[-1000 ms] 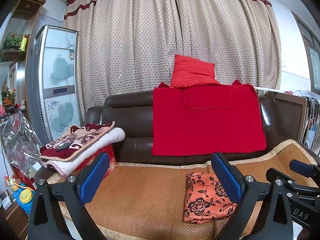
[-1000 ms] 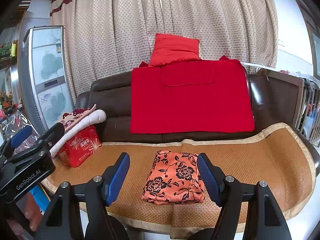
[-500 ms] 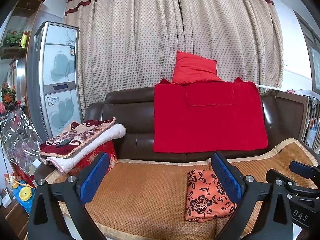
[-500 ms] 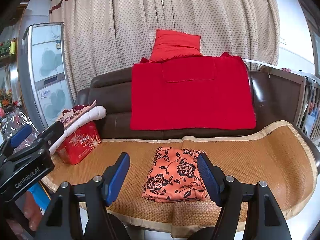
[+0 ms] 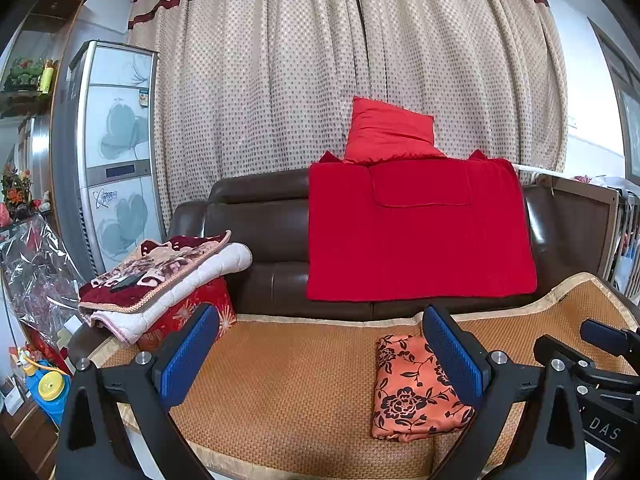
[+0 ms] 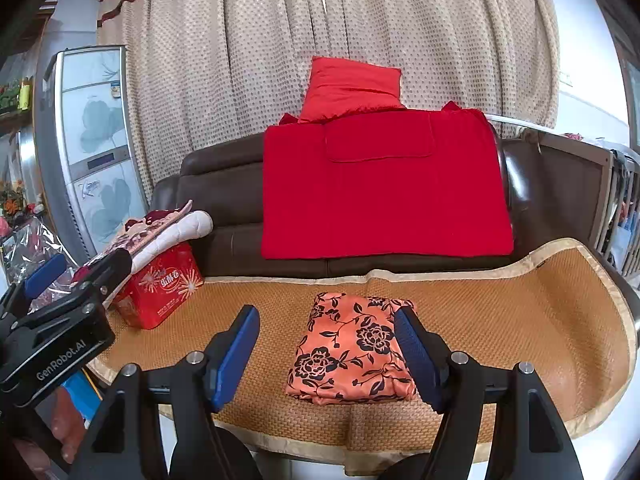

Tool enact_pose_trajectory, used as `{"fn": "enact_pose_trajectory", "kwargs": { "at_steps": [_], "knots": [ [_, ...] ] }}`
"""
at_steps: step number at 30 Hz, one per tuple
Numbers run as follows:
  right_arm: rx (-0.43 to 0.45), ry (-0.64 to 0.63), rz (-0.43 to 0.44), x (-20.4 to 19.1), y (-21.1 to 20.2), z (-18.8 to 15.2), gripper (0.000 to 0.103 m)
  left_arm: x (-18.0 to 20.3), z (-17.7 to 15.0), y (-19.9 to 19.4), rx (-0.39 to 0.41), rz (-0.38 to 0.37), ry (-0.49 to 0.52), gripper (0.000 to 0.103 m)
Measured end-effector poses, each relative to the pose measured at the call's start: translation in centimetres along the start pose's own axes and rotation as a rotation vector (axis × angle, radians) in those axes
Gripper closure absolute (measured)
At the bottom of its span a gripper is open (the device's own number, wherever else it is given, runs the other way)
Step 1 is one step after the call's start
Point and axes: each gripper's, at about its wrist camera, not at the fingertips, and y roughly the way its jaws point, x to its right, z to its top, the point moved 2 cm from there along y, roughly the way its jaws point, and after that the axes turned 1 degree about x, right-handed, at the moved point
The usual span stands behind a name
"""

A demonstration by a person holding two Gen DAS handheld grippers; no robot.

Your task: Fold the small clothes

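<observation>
An orange garment with black flowers [image 6: 352,354] lies folded into a neat rectangle on the woven mat [image 6: 520,320] over the sofa seat. It also shows in the left wrist view [image 5: 412,392], right of centre. My right gripper [image 6: 326,354] is open and empty, held back above the mat's front edge, with the garment beyond its fingers. My left gripper [image 5: 320,350] is open and empty, to the left of the garment. The left gripper's body shows at the left of the right wrist view [image 6: 60,332].
A red cloth [image 6: 384,192] hangs over the brown sofa back, with a red cushion [image 6: 352,88] on top. Folded blankets [image 5: 160,276] on a red box [image 6: 160,288] stand at the mat's left end. A tall cabinet [image 5: 112,152] and curtains stand behind.
Both grippers have pulled back and tilted slightly, so the folded garment sits a little lower and farther in both views. The garment itself has not moved.
</observation>
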Motion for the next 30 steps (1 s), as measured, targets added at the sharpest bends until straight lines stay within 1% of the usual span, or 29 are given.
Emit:
{"fn": "enact_pose_trajectory", "kwargs": {
  "at_steps": [30],
  "knots": [
    [-0.026, 0.001, -0.003, -0.3, 1.3, -0.6, 0.029, -0.2, -0.8, 1.3, -0.027, -0.004, 0.002, 0.002]
  ]
}}
